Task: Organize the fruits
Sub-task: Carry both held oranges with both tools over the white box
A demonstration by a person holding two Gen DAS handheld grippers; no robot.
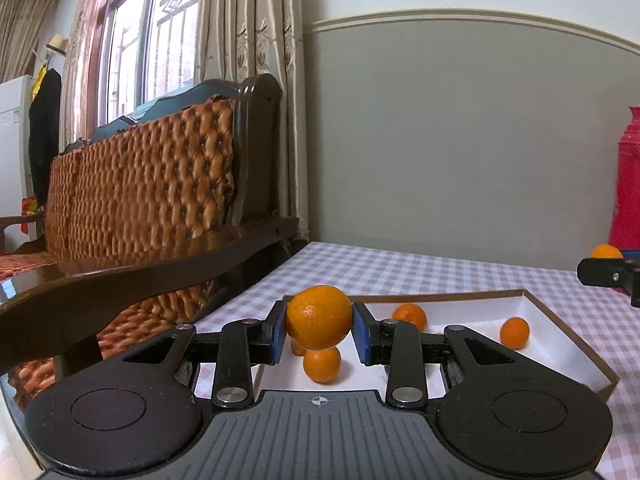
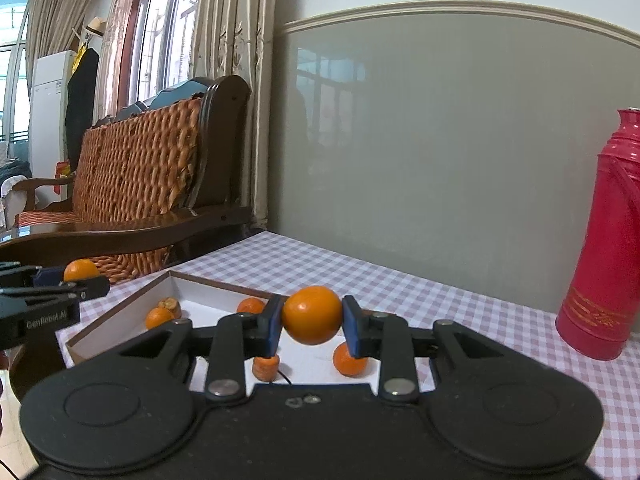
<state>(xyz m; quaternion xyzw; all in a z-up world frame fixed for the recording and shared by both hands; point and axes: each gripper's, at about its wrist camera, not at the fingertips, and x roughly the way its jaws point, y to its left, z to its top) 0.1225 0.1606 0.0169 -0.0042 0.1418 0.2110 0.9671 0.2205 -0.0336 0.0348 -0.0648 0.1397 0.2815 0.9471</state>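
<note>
L gripper point(image 1: 319, 330) & R gripper point(image 2: 312, 322) each pinch 1 orange; approx 5 loose in tray point(image 2: 120, 308).

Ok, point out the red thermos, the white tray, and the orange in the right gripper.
red thermos point(image 2: 600, 240), right wrist view, middle of its body.
white tray point(image 1: 560, 340), left wrist view, right inner wall.
orange point(image 2: 313, 314), right wrist view, front, between the fingers.

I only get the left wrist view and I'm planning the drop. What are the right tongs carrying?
Observer: The right tongs are shut on an orange, held above the box.
Operator: What stands right of the box?
Observer: A red thermos, upright on the checked tablecloth, apart from the box.
Operator: Is it all whole fruit in there?
Observer: No, a short cut orange piece lies near the front.
</note>
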